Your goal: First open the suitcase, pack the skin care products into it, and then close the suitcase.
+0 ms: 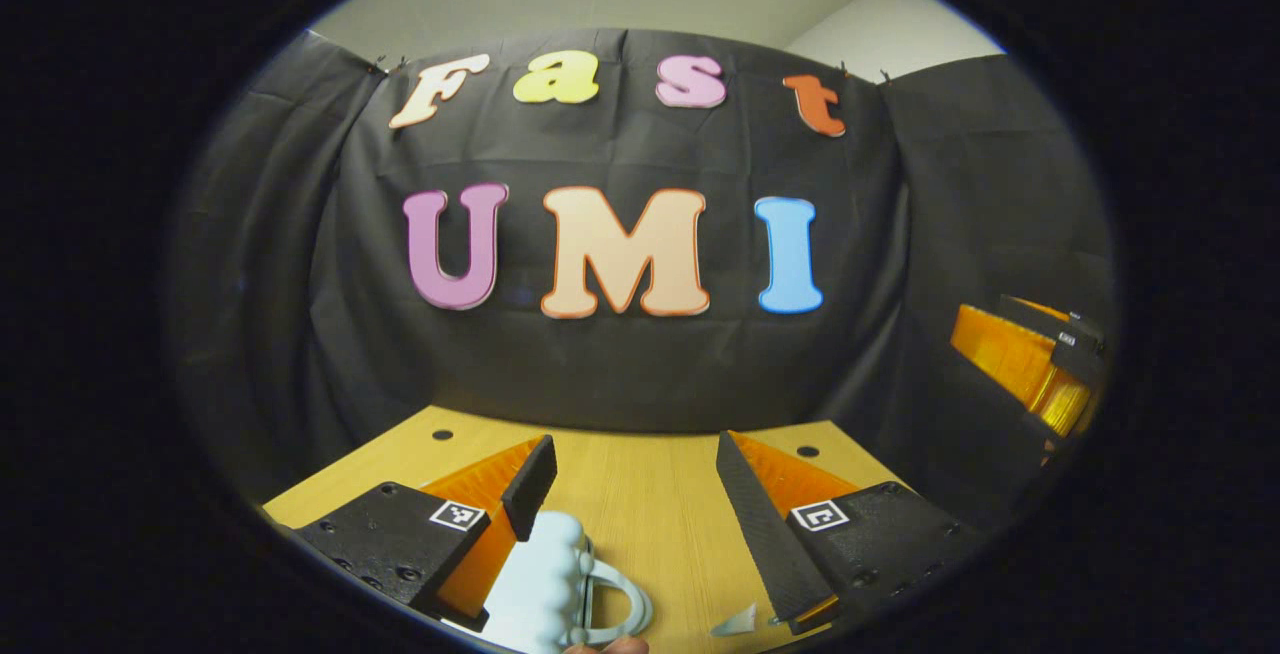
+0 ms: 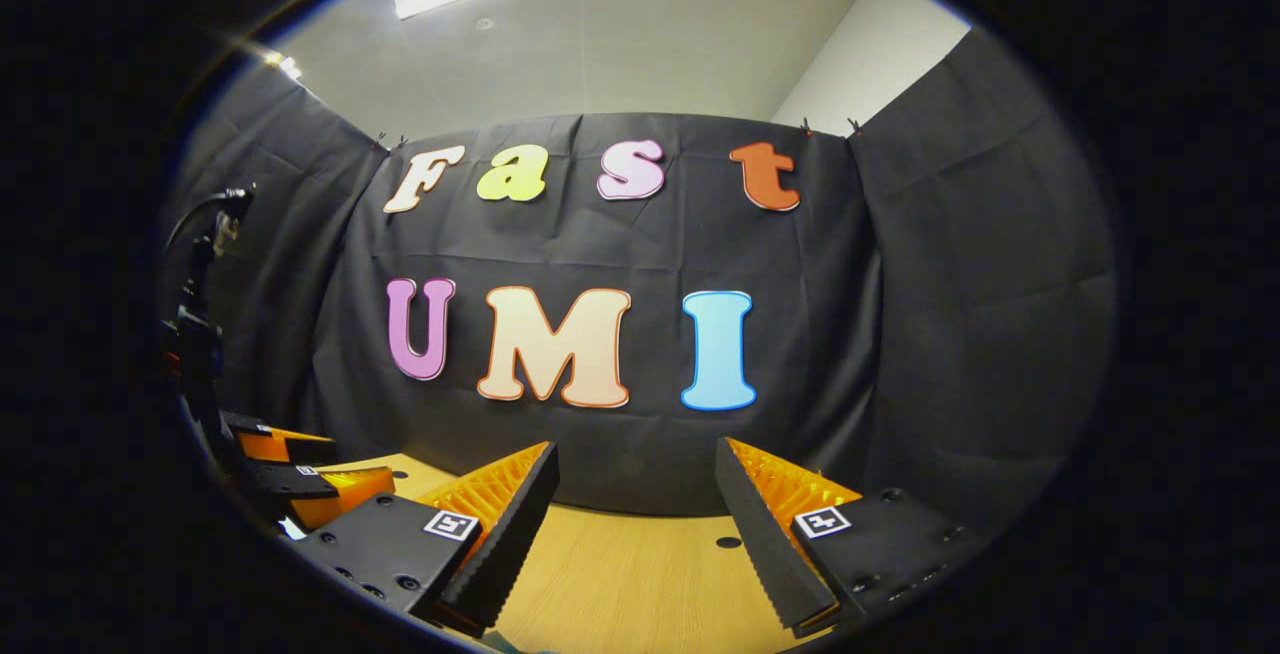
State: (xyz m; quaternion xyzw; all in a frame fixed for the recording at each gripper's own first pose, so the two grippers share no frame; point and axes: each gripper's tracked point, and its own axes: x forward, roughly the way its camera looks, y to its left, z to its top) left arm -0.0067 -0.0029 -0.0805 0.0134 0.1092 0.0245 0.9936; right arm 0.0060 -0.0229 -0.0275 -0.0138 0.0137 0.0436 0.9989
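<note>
A pale blue ribbed suitcase [image 1: 545,584] with a loop handle [image 1: 615,594] stands on the wooden table [image 1: 650,504], cut off by the bottom edge of the left gripper view. My left gripper [image 1: 635,446] is open above it; its left finger [image 1: 528,486] overlaps the case's top and the right finger stays well clear. A fingertip of a hand [image 1: 610,645] peeks in below the handle. In the right gripper view my right gripper [image 2: 637,452] is open over bare table [image 2: 640,574], nothing between its fingers. I cannot make out any skin care products.
A small white triangular scrap [image 1: 738,620] lies on the table near the left gripper's right finger. The right gripper [image 1: 1030,354] hangs at the far right of the left gripper view. The left gripper [image 2: 285,479] sits low at the far left of the right gripper view. Black cloth walls close the back and sides.
</note>
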